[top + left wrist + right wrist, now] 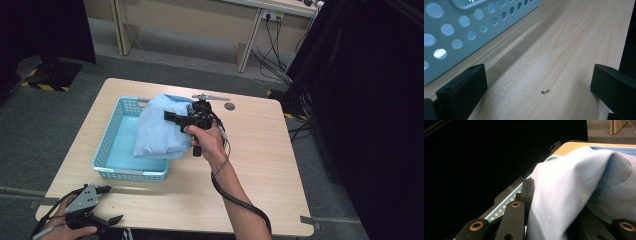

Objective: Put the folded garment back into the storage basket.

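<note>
Gripping pale-blue cloth (161,131), right tongs (172,118)

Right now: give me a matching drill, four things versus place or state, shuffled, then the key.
1. light blue cloth
2. basket
3. left gripper
4. right gripper

A. open, low at the table's near left corner
B. shut on fabric
C. pale blue plastic, pierced walls, on the table's left half
D. bunched, hanging into the basket

Pairs: 1-D, 2-C, 3-A, 4-B
</note>
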Action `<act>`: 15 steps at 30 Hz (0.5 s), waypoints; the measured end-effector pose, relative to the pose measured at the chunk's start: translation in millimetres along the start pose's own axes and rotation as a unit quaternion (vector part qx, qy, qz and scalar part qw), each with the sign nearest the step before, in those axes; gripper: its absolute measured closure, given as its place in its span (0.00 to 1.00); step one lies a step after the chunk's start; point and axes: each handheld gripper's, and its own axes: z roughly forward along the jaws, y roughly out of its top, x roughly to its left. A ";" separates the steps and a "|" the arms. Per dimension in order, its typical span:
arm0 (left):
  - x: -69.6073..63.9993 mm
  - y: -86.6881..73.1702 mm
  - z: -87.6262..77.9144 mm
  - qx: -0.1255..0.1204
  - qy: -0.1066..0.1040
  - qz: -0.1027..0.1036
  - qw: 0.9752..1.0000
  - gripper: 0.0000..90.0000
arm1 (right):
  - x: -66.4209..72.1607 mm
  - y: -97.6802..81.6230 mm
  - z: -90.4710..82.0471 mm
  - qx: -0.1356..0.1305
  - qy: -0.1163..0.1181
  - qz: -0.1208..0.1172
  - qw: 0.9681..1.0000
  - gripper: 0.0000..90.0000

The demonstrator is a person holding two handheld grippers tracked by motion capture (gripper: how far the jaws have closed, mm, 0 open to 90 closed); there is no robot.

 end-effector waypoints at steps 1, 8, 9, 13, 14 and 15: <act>0.0 0.0 0.0 0.000 0.000 0.000 1.000 0.00 | 0.0 -0.1 1.3 0.001 0.000 0.000 1.000 0.84; -0.1 0.0 0.1 0.000 0.000 0.000 1.000 0.00 | 2.4 -0.8 10.9 0.004 0.001 0.001 1.000 0.84; -0.1 0.1 0.1 0.000 0.000 0.000 1.000 0.00 | 2.9 -0.7 12.3 0.005 0.002 0.001 1.000 0.84; -0.2 0.0 0.0 0.000 0.000 0.000 1.000 0.00 | 4.9 -0.5 18.2 0.006 0.004 0.002 1.000 0.84; -0.2 0.1 0.1 0.000 0.000 0.000 1.000 0.00 | 5.3 -0.5 19.7 0.007 0.005 0.003 1.000 0.84; -0.1 -0.1 0.0 -0.001 0.000 0.000 1.000 0.00 | 5.8 -0.7 21.3 0.008 0.005 0.003 1.000 0.84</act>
